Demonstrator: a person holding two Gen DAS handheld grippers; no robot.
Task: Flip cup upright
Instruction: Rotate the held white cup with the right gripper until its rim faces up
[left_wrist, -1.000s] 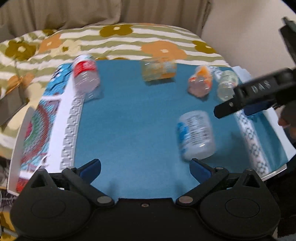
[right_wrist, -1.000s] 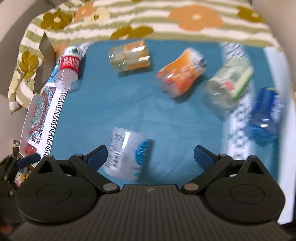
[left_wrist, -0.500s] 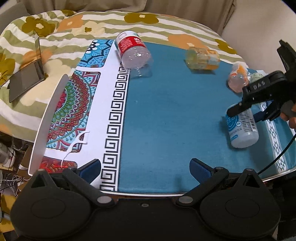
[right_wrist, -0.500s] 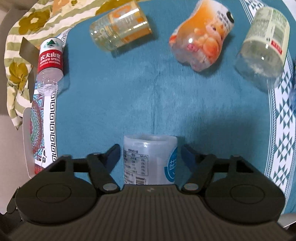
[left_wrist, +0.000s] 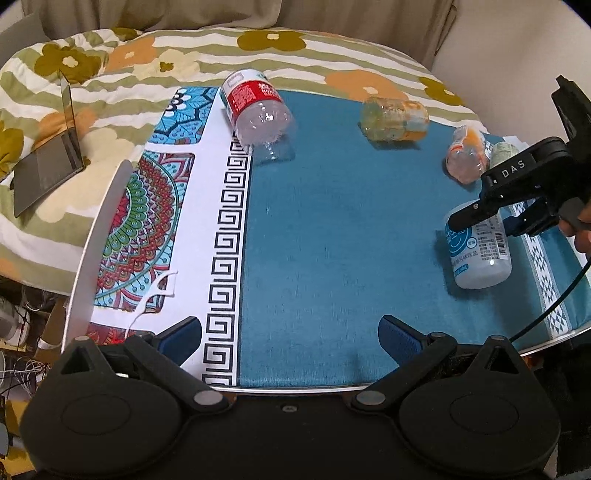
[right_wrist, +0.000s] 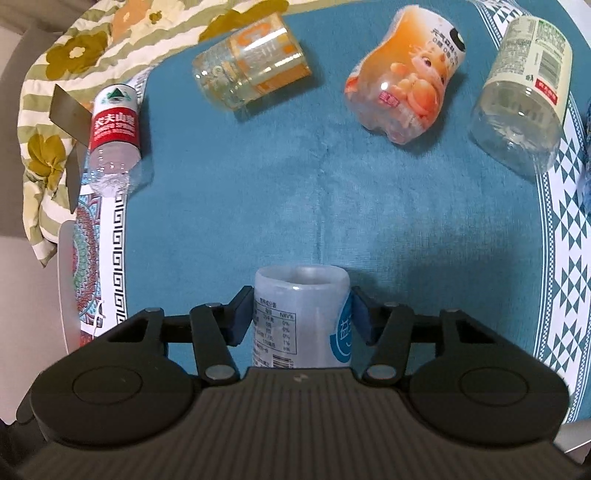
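Right gripper (right_wrist: 302, 314) pinches the white-labelled cup (right_wrist: 301, 317) lying on the blue tablecloth (right_wrist: 258, 206), long axis along the fingers, rim pointing away; left gripper (left_wrist: 288, 332) hangs open, well apart.

Soft, even indoor light; both views are sharp. Fisheye bending curves the bench (left_wrist: 332, 387) edge. Small glints sit on the clear bottle (right_wrist: 517, 99); shadows are faint.
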